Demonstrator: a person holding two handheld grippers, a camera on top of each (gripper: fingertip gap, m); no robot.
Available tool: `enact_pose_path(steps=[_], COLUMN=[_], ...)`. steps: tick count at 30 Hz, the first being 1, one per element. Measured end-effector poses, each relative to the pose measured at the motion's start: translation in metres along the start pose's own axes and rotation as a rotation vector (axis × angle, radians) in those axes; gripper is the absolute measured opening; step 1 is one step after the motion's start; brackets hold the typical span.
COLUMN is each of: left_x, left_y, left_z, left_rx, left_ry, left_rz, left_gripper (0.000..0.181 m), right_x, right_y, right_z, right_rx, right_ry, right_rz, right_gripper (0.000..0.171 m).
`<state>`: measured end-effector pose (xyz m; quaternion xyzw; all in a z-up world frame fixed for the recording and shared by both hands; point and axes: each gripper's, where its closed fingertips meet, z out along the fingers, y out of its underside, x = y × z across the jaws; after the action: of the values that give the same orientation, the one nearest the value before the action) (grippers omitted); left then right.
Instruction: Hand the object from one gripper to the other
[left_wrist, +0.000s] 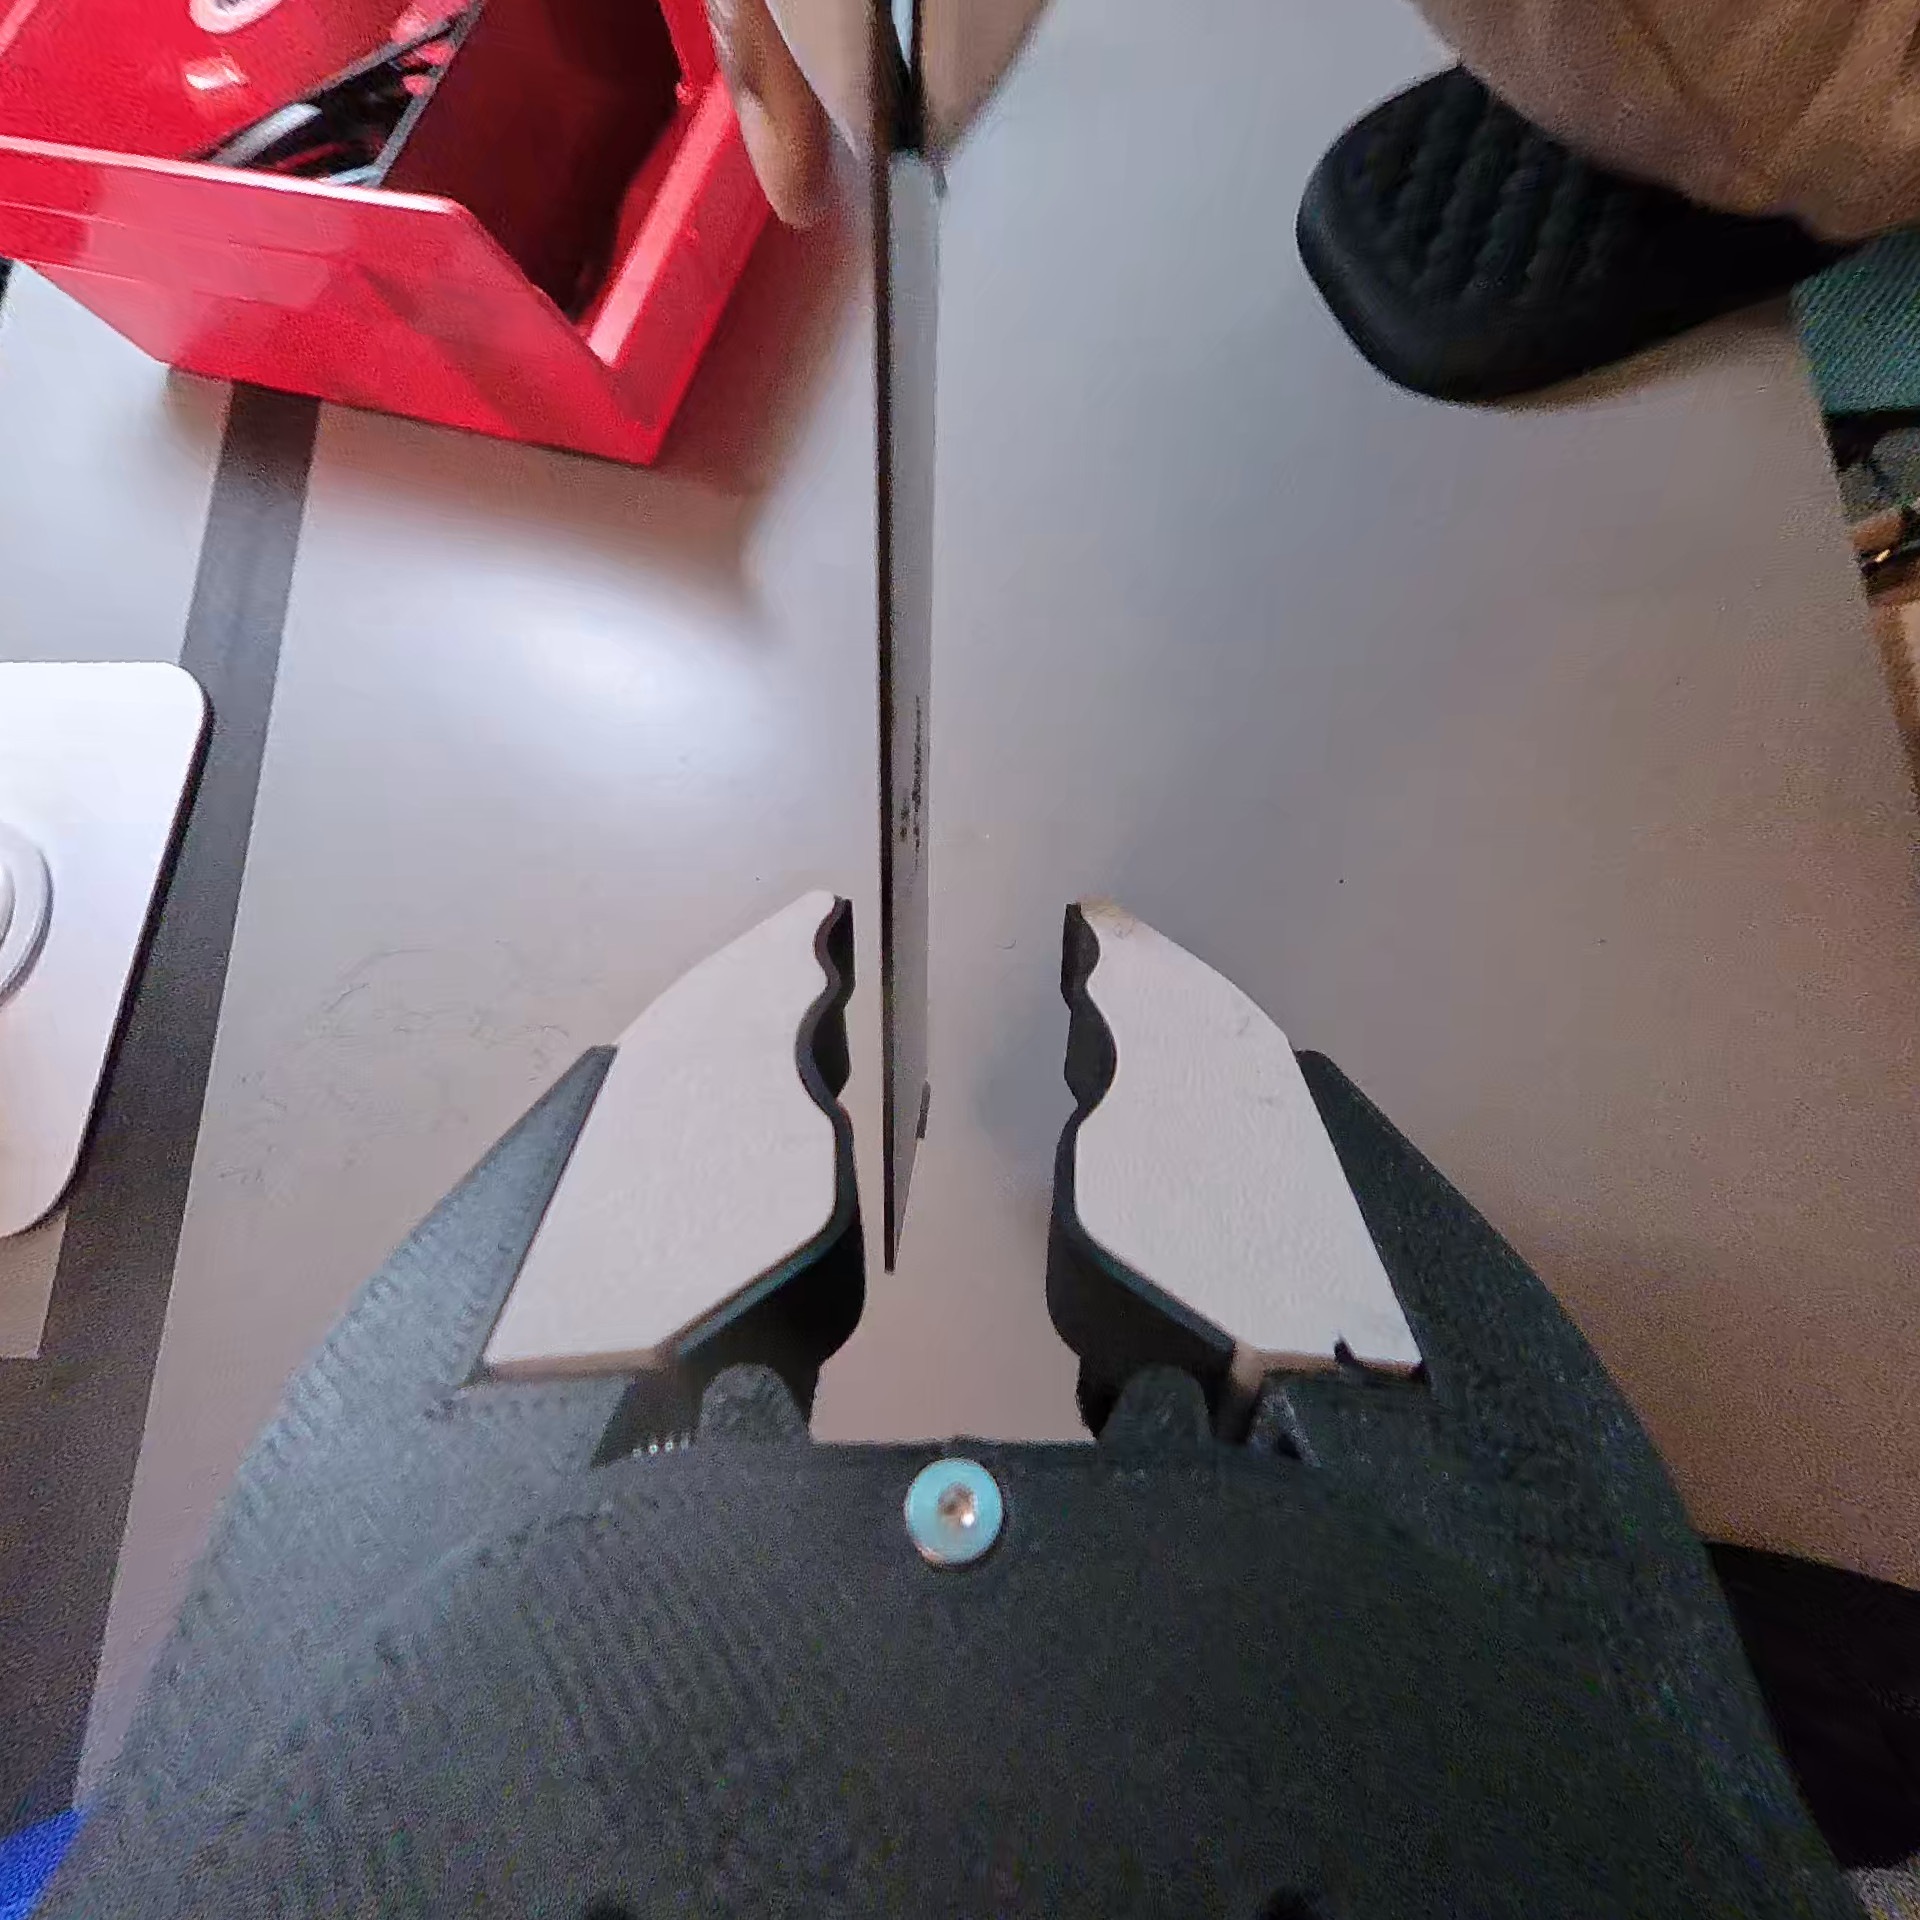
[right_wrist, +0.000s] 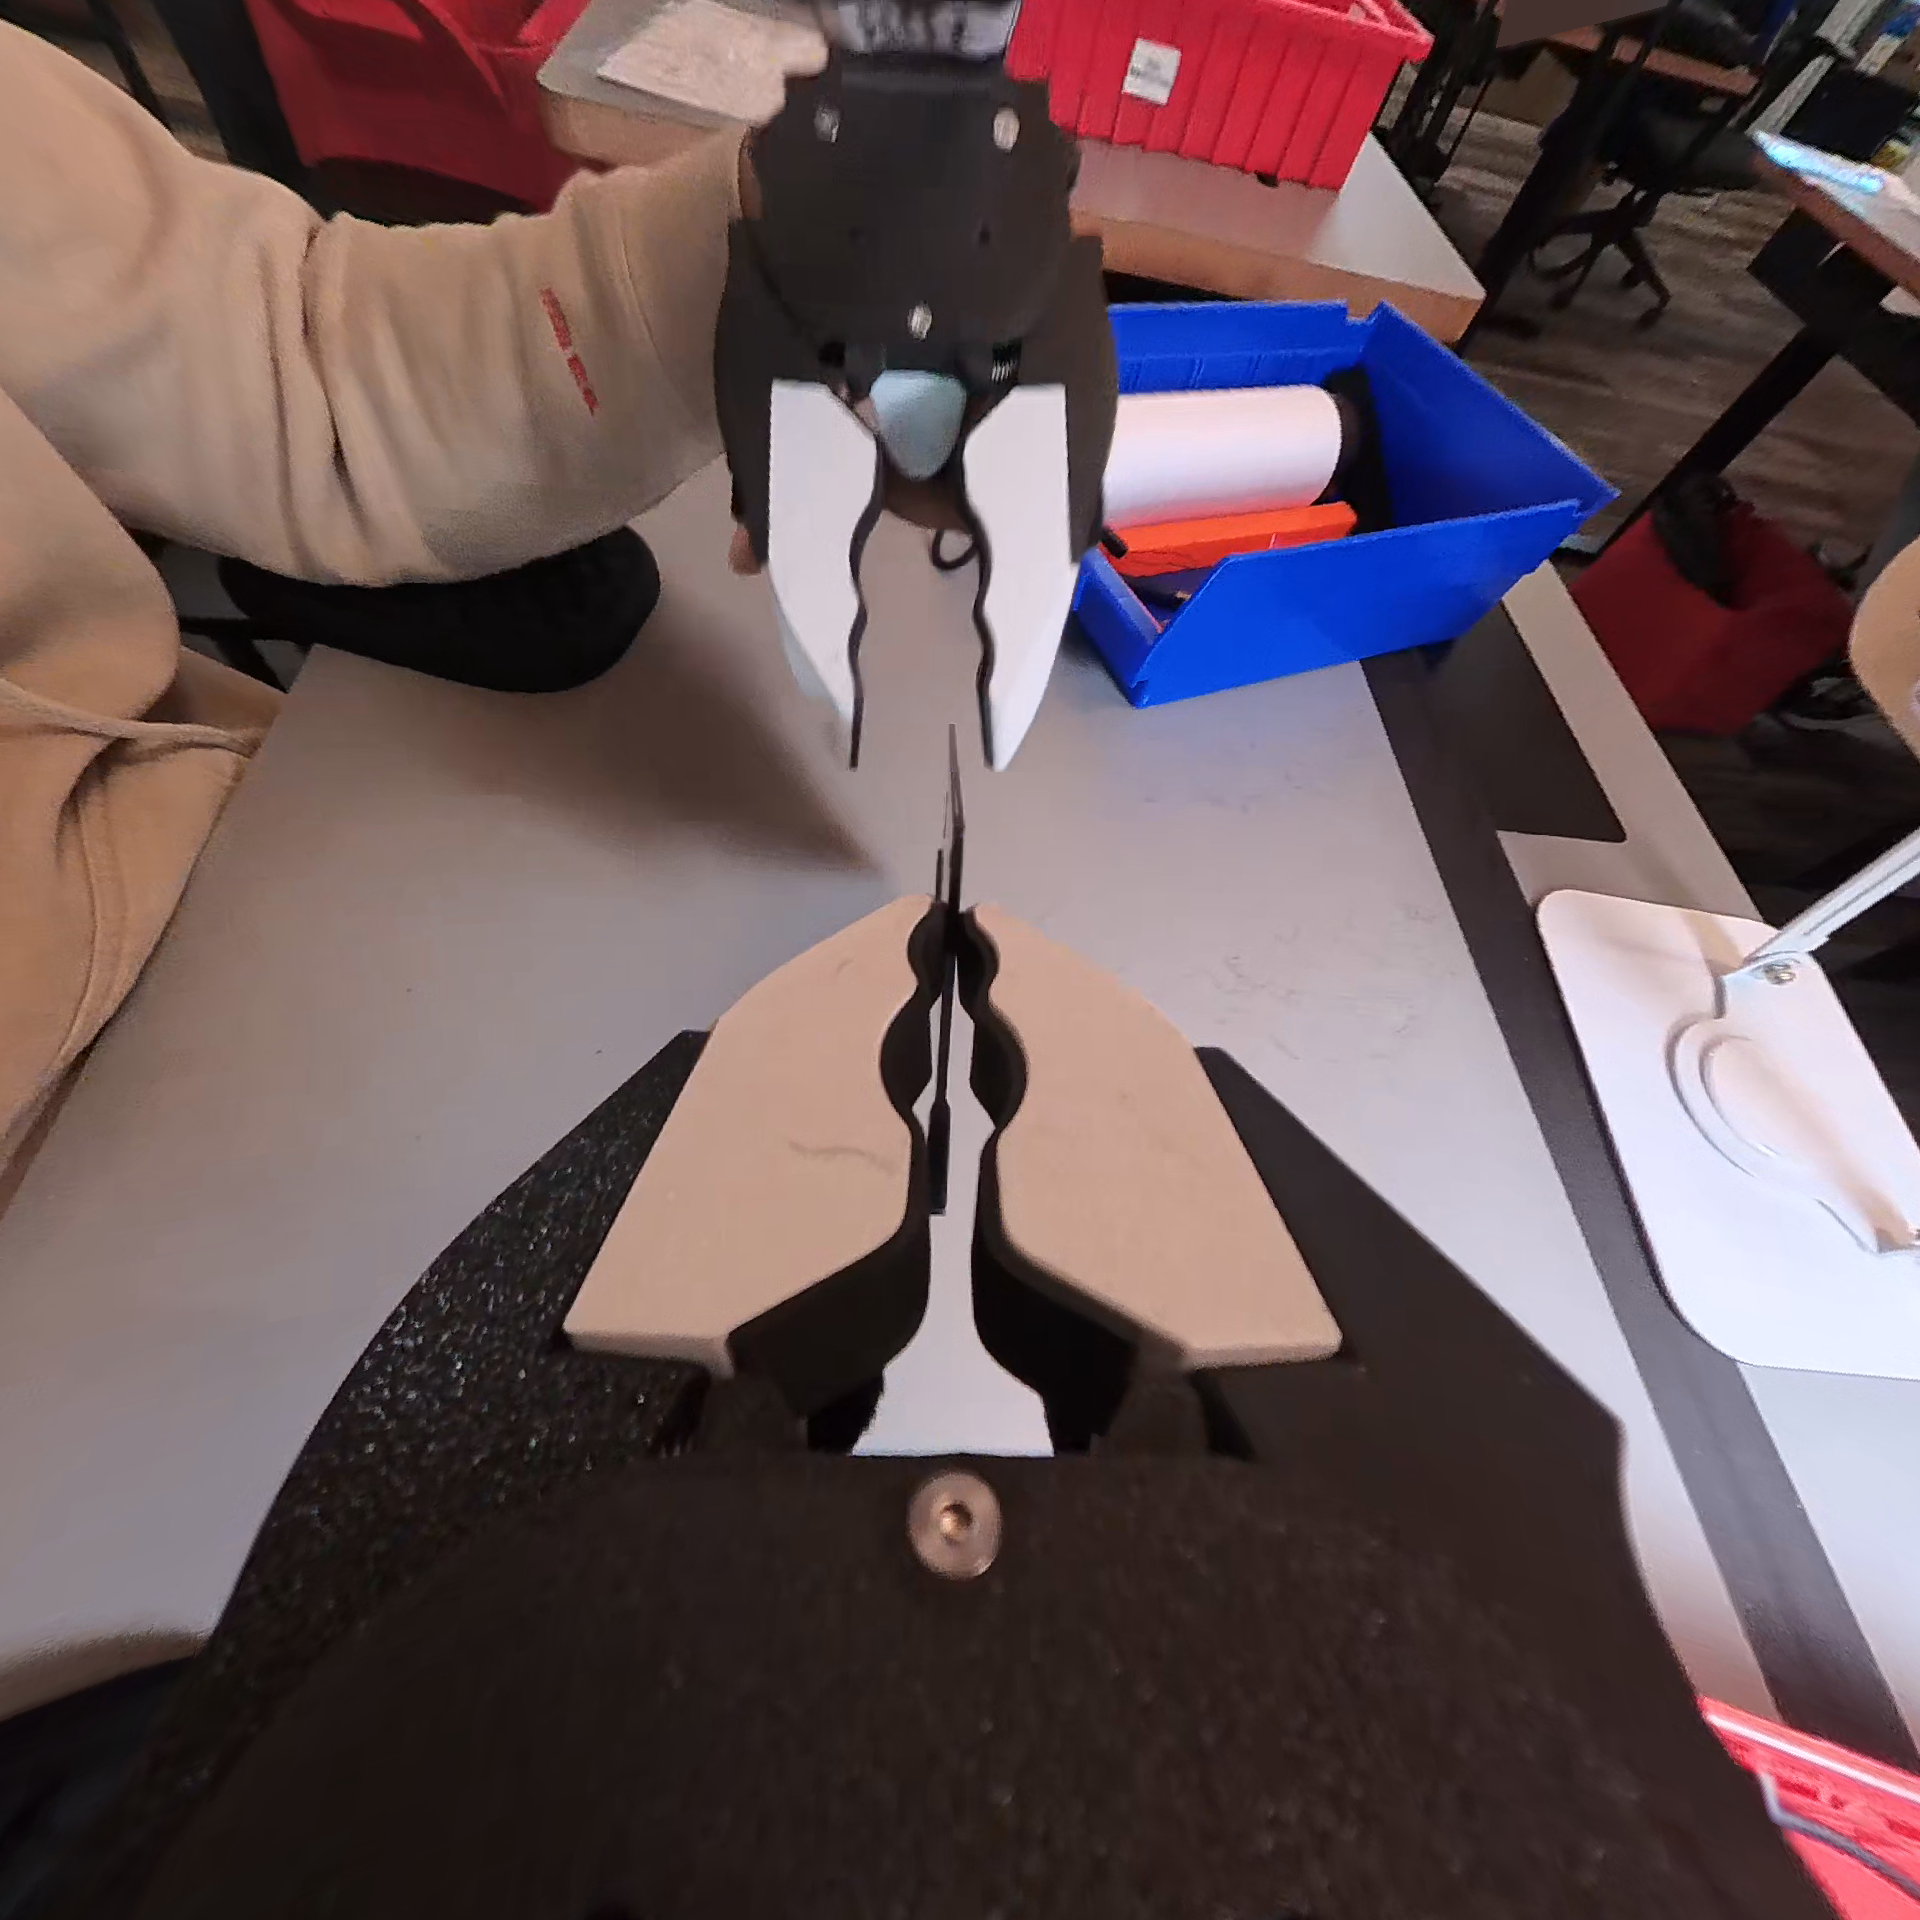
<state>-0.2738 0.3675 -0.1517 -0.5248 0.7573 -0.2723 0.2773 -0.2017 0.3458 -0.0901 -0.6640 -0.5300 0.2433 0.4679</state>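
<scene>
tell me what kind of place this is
Probably a shared workshop or lab with office furniture. A grey worktable carries a blue parts bin holding a white roll, a red bin sits on the next table, and office chairs stand behind.

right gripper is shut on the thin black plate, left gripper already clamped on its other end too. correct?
Not quite. The right gripper is shut on the plate, but the left gripper is open: in the left wrist view its jaws stand apart, with a gap on the plate's right side.
</scene>
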Motion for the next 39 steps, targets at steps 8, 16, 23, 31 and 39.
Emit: enact_pose_path(steps=[8,16,23,31,39], left_x=[-0.014,-0.028,-0.060,-0.034,-0.073], left_y=[-0.025,-0.053,-0.041,-0.072,-0.058], left_z=[-0.017,-0.101,-0.167,-0.107,-0.113], left_rx=[0.202,0.609,0.951,0.836,0.707], left_ry=[-0.064,-0.052,-0.058,0.079,-0.287], left_rz=[0.026,-0.084,-0.258,-0.215,-0.251], left_gripper=[0.002,0.002,0.003,0.002,0.032], right_x=[0.005,0.040,0.073,0.039,0.044], right_y=[-0.041,-0.051,-0.021,-0.046,-0.052], right_z=[-0.047,-0.108,-0.182,-0.062,-0.041], right_rx=[0.235,0.592,0.921,0.600,0.385], right_ry=[0.078,0.161,0.230,0.038,0.327], right_rz=[-0.027,0.108,0.263,0.189,-0.089], right_gripper=[0.002,0.043,0.038,0.052,0.002])
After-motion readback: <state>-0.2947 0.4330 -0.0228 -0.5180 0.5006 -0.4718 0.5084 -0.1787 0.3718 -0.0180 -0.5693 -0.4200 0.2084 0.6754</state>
